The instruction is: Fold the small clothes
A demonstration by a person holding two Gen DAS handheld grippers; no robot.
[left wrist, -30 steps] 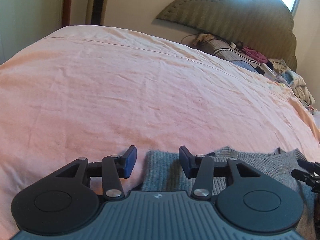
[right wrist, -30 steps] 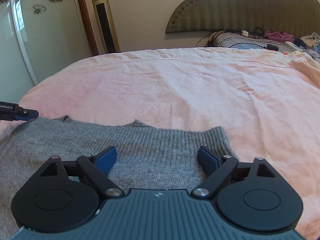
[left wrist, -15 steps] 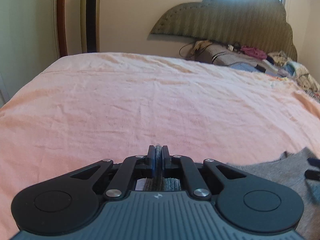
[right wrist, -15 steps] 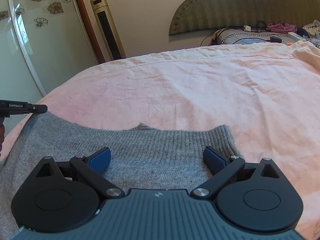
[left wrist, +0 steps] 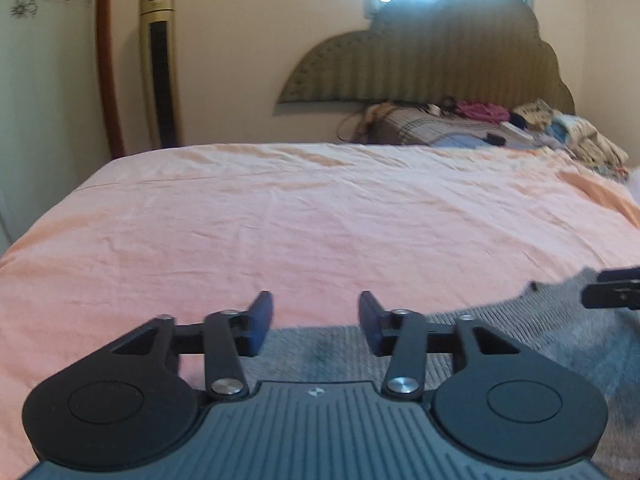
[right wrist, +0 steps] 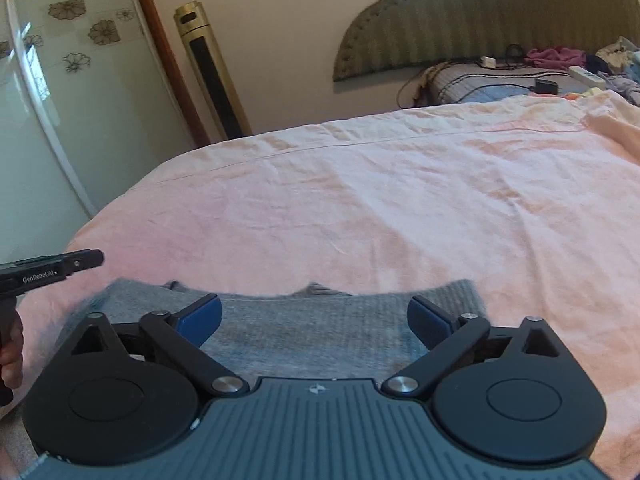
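Now, from the left wrist, my left gripper [left wrist: 316, 322] has just been opening; its blue pads stand apart with nothing pinched between them, only the near edge of the grey sweater [left wrist: 500, 344] lying under and to the right of them. That sweater rests flat on the pink sheet [left wrist: 320, 220], near my side of the bed. At the right edge of this view the tip of my right gripper [left wrist: 612, 288] pokes in above the knit. Beyond, the sheet is bare up to the headboard [left wrist: 440, 60], where a pillow [left wrist: 428, 130] and a heap of clothes [left wrist: 568, 132] sit well apart from my work. A tall fan [left wrist: 160, 68] stands by the wall

From the right wrist, my right gripper [right wrist: 314, 318] is spread wide, pads hovering over the sweater [right wrist: 304, 320] and gripping nothing. The knit looks like a broad band with a ribbed edge on the far side, so I judge one fold may be laid, though I cannot tell how many layers there are. Bringing the sides in and tidying the bundle seems left to do. My left gripper [right wrist: 52, 268] shows at the left edge, over the sweater's far corner, with a bit of my hand [right wrist: 10, 348] below it. Nothing lies on the sheet in the way; the heap by the headboard may hold more pieces to fold
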